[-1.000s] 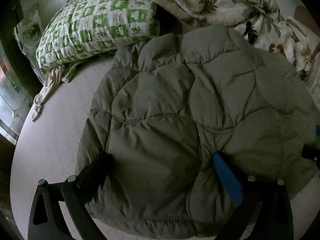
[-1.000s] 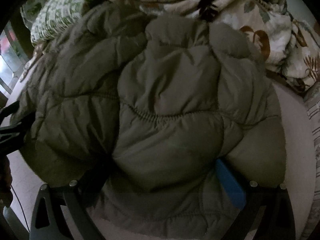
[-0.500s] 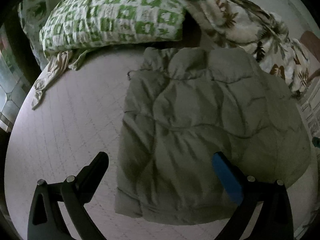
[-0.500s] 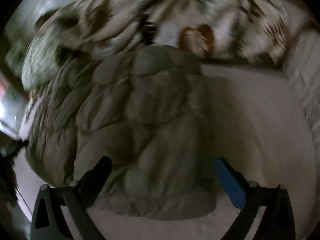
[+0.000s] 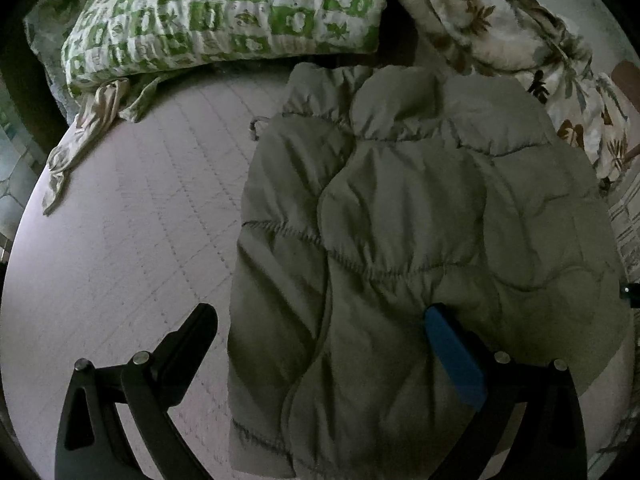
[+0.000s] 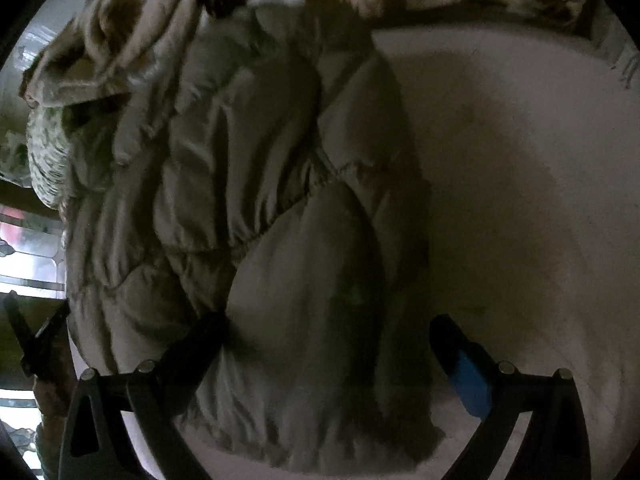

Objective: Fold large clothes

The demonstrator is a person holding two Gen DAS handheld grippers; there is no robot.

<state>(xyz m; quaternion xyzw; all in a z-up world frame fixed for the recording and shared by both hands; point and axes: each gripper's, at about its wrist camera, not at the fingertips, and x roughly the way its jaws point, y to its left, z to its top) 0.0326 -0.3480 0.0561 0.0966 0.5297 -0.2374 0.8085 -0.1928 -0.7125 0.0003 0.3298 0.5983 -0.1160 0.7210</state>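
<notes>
A grey-green quilted puffer jacket (image 5: 420, 240) lies folded on the pale mattress (image 5: 120, 248). My left gripper (image 5: 320, 320) is open above the jacket's near edge, with its blue-padded finger over the fabric and its black finger over the mattress. It holds nothing. In the right wrist view the jacket (image 6: 260, 220) fills the left and middle. My right gripper (image 6: 328, 332) is open above the jacket's near right edge and holds nothing. The other gripper's fingers (image 6: 36, 336) show at the far left of that view.
A green and white patterned pillow (image 5: 224, 12) lies at the head of the bed. A floral blanket (image 5: 532, 48) is heaped at the back right, touching the jacket's far edge. A window (image 6: 28, 248) is on the left. Bare mattress (image 6: 520, 180) lies right of the jacket.
Both grippers have let go of the jacket and pulled back. The jacket now lies flat on the mattress. The right wrist view has swung to the right, showing more bare mattress.
</notes>
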